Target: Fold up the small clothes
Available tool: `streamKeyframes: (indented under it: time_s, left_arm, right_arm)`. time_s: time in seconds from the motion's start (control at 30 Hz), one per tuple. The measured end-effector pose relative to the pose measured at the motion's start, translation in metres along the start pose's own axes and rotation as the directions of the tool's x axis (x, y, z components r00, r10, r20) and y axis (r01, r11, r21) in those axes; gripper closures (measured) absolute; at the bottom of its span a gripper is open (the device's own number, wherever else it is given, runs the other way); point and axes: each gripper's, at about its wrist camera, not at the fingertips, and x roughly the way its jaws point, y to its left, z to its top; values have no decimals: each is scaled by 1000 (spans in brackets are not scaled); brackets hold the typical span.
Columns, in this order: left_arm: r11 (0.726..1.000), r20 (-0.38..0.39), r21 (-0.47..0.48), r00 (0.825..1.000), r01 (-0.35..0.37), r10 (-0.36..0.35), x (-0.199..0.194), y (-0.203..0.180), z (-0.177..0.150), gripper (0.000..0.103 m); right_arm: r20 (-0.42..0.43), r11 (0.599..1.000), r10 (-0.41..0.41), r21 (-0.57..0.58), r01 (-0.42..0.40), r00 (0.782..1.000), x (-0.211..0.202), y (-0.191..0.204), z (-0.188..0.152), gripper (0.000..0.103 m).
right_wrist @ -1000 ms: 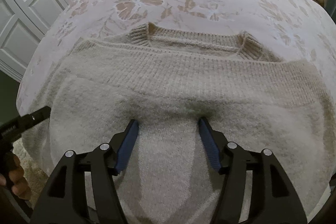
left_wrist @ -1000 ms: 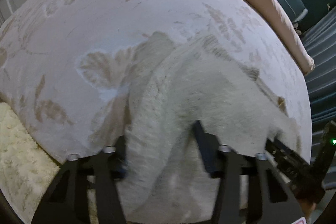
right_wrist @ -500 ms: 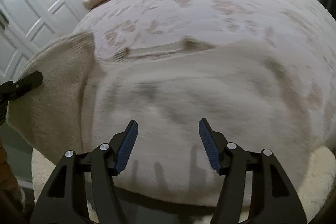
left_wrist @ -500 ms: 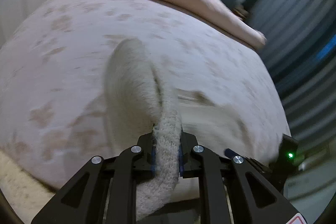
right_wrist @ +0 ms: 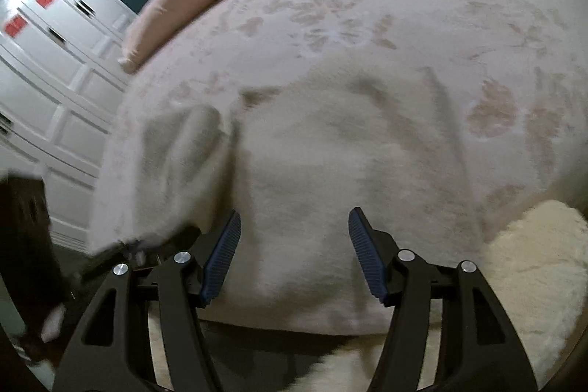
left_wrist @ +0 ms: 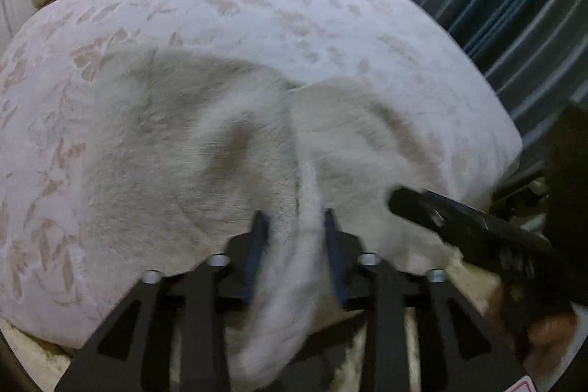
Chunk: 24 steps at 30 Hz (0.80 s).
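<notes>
Near bed's point(left_wrist: 257, 10) front edge, my left gripper point(left_wrist: 294, 223) is opening around sweater point(left_wrist: 176, 149) sleeve; right gripper point(right_wrist: 294, 237) empty, open. Release fully, then flatten fold.

Sweater point(left_wrist: 205, 142) motion-blurred; hanging fold cut off by bottom edge; knit unreadable.

Both wrist cameras look steeply down, close over the sweater point(left_wrist: 205, 149).
</notes>
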Motion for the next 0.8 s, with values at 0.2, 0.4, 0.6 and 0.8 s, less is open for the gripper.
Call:
streamKeyframes:
  time_s: [0.2, 0.4, 0.6, 0.8]
  left_arm:
    - [999, 44, 4, 998, -53, 53, -41, 14, -21, 40]
    - [992, -33, -110, 997, -68, 65, -45, 53, -52, 31]
    - [974, 5, -202, 994, -103, 106, -77, 80, -62, 32]
    - [936, 2, -300, 981, -186, 195, -91, 112, -66, 32]
  right_arm:
    - [-87, 974, 218, 75, -212, 972, 29, 32, 19, 33]
    - [-216, 987, 157, 11, -158, 964, 75, 64, 12, 29]
    - [-310, 984, 163, -21, -178, 937, 97, 93, -9, 27]
    - [-312, 984, 120, -89, -155, 942, 106, 115, -9, 40]
